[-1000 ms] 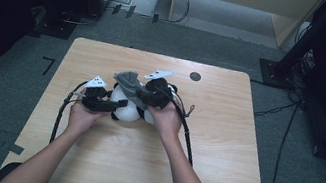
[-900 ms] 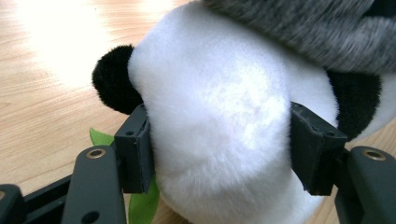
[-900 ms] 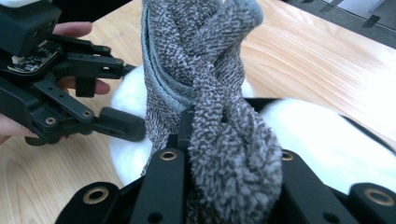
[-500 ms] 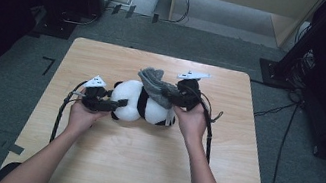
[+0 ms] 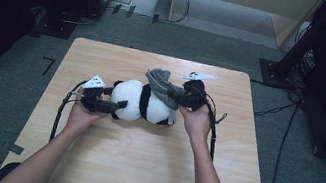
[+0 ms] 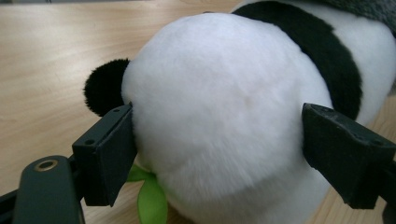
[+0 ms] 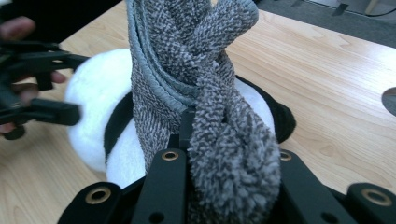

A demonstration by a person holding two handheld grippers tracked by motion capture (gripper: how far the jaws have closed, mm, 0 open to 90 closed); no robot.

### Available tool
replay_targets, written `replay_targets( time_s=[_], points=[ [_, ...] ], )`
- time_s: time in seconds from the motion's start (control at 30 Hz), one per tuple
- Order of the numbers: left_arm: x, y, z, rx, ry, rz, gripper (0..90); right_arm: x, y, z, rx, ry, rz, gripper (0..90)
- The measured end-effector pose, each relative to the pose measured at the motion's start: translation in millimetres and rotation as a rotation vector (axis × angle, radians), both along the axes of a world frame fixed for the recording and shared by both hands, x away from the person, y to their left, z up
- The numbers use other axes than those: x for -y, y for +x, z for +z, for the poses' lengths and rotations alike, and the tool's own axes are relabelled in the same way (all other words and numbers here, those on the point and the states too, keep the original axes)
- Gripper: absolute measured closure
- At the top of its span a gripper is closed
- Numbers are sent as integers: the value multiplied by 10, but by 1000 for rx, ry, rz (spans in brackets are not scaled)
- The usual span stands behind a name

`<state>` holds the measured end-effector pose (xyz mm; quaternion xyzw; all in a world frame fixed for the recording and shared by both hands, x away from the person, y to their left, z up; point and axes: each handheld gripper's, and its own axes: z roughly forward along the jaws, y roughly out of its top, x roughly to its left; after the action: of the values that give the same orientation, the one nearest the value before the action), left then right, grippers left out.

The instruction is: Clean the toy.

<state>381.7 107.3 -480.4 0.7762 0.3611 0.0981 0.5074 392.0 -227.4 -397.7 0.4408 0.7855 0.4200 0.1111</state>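
The left gripper, jaws just opened wide, straddles the black-and-white plush panda's head; the right gripper pinches the bunched grey terry cloth over its back.

Cloth draped over plush panda, mid table

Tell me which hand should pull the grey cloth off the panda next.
Right. The right tool is already shut on the bunched grey cloth above the toy's body. The left tool, jaws just opened, merely straddles the panda head; likely best for steadying.
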Motion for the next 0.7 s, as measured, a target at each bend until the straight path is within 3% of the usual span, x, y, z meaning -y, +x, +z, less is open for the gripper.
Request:
replay_targets(
  time_s=[0.07,0.2,0.37,0.5,0.57,0.63,0.7],
  points=[
    [-31,-47,9,24,12,-15,126,17,15,-11,-3,-3,-6,778],
    [-14,-102,-71,9,43,-36,85,50,63,-40,-13,3,-25,779],
    [116,-39,-197,-7,35,-14,9,61,130,-56,-14,3,-18,779],
    [214,-36,-227,15,54,7,0,60,156,-65,-15,-3,-16,779],
    [202,-11,-240,-1,31,10,0,66,160,-64,-18,-1,-20,779],
    [184,19,-276,-42,11,15,0,68,159,-66,-17,4,-21,778],
    [171,31,-316,-62,16,-7,18,69,159,-69,-18,18,-26,778]
  ],
)
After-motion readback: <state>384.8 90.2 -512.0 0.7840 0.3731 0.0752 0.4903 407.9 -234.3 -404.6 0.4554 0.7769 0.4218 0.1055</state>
